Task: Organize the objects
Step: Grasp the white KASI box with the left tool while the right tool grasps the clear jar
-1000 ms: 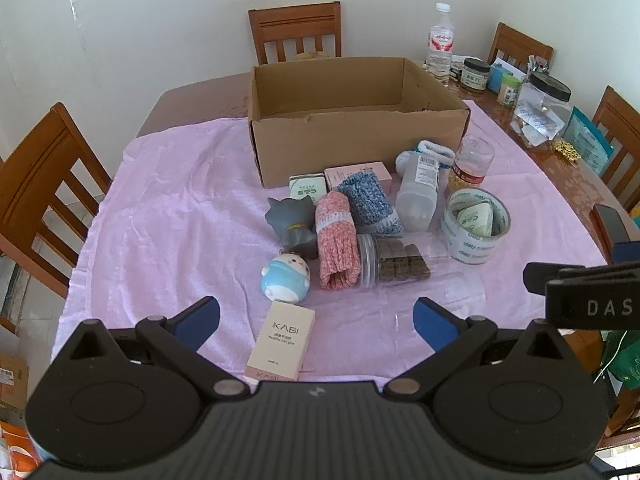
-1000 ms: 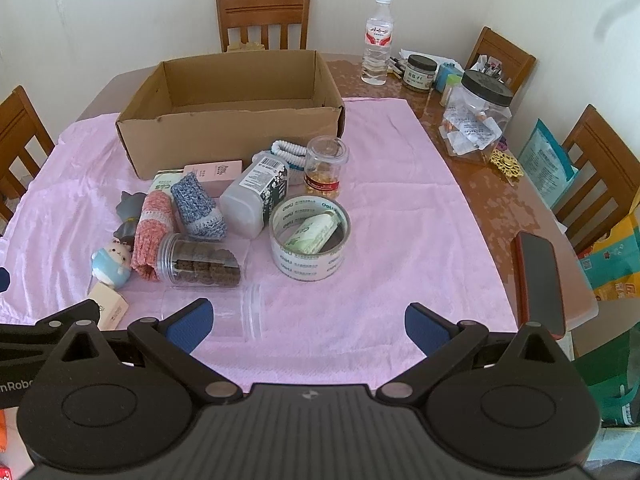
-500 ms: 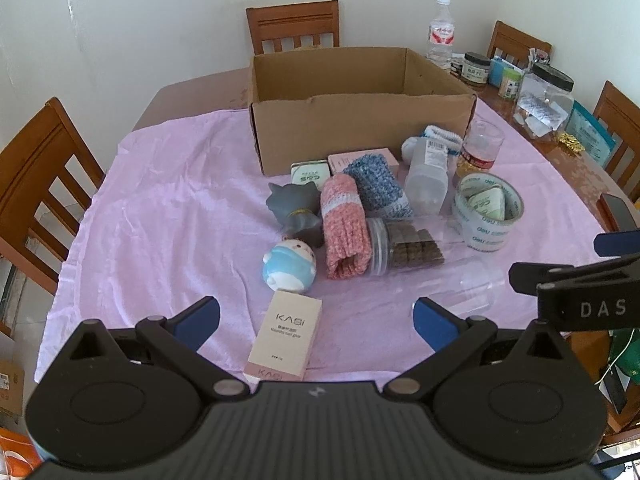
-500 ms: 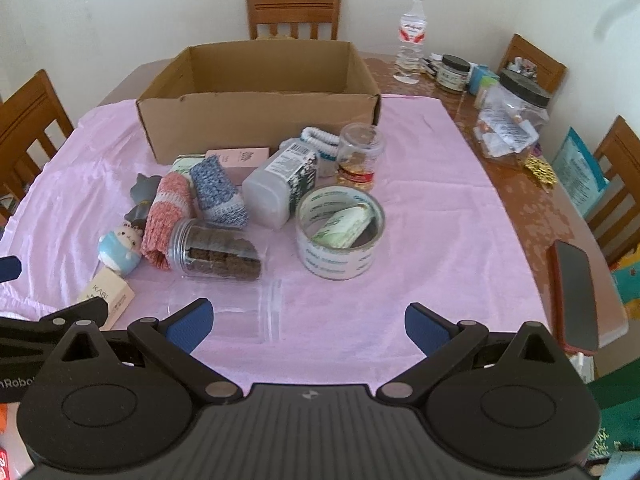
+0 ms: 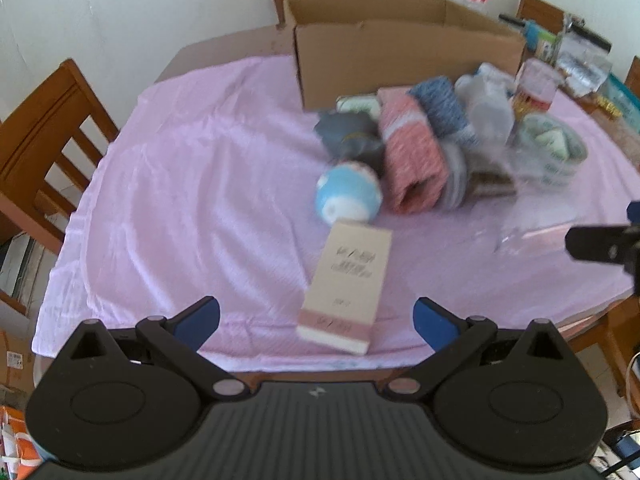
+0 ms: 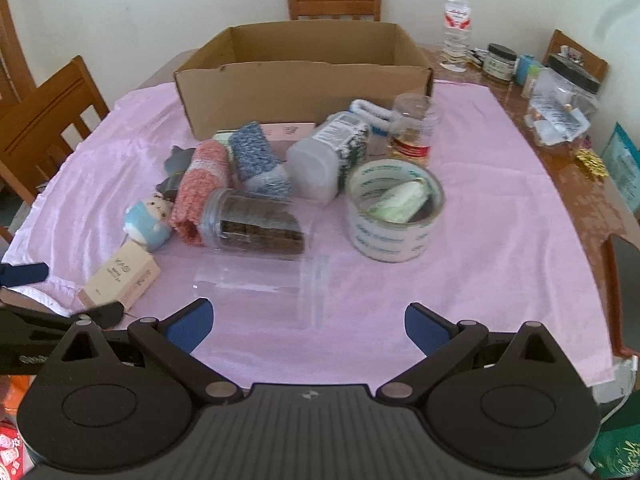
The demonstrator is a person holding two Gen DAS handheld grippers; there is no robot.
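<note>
An open cardboard box (image 6: 304,92) stands at the back of the pink cloth. In front of it lies a cluster: a tape roll (image 6: 394,210), a clear jar of brown blocks (image 6: 256,226), pink (image 6: 202,190) and blue (image 6: 260,160) knitted rolls, a white bottle (image 6: 328,156), a blue doll (image 6: 146,222) and a clear zip bag (image 6: 260,284). A beige carton (image 5: 348,292) lies just ahead of my left gripper (image 5: 316,318), which is open and empty. My right gripper (image 6: 308,326) is open too, near the cloth's front edge behind the zip bag.
Wooden chairs (image 5: 44,140) surround the table. Along the right edge stand a water bottle (image 6: 456,24), jars (image 6: 564,100) and packets. The left half of the pink cloth (image 5: 192,168) is bare. A small glass jar (image 6: 414,128) stands beside the box.
Both grippers have moved forward toward the objects; the beige carton now lies closer, between the left fingers' line. The left view is motion-blurred. Both stay open.
</note>
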